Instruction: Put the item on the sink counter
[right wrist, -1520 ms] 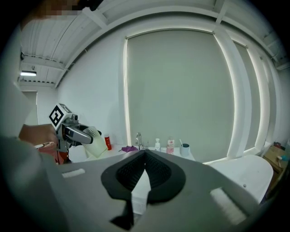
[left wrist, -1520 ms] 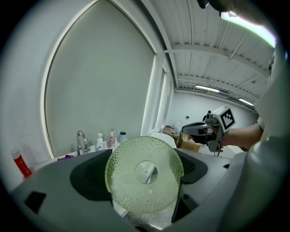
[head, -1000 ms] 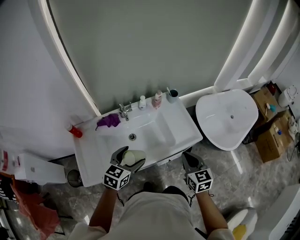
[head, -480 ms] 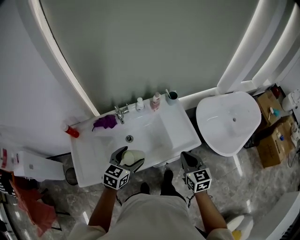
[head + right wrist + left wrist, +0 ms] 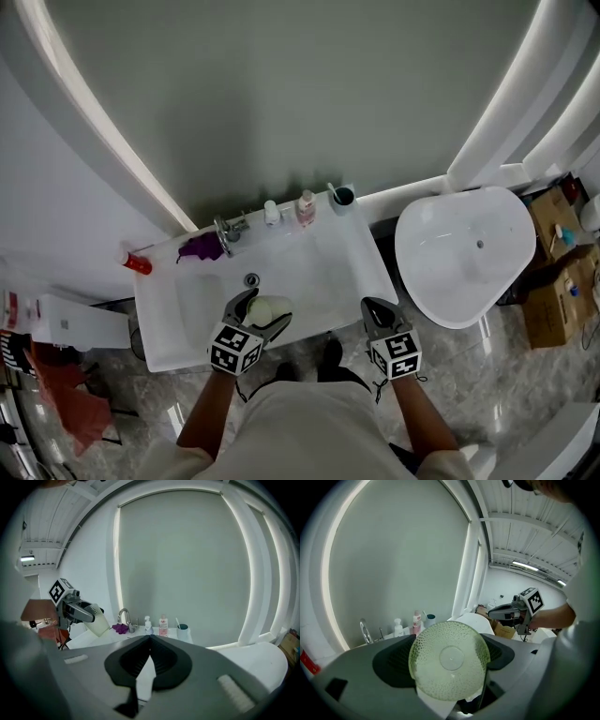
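A pale green dimpled cup [image 5: 265,310] is clamped in my left gripper [image 5: 259,313], held over the front edge of the white sink counter [image 5: 361,264]. In the left gripper view the cup's round bottom [image 5: 449,660] fills the space between the jaws of the left gripper [image 5: 450,651]. My right gripper [image 5: 376,313] hovers at the counter's front right corner, shut with nothing in it. The right gripper view shows its jaws [image 5: 150,641] closed, with the cup [image 5: 97,619] off to the left.
Along the back of the counter stand a faucet [image 5: 225,231], a purple cloth [image 5: 200,247], a white bottle [image 5: 271,212], a pink bottle [image 5: 306,206] and a teal toothbrush cup [image 5: 343,197]. A red tube [image 5: 137,265] lies far left. A white rounded fixture [image 5: 464,248] is to the right.
The sink has slid lower and leftward in the head view as the person stepped closer. Both grippers keep their places, the cup still held in the left one.
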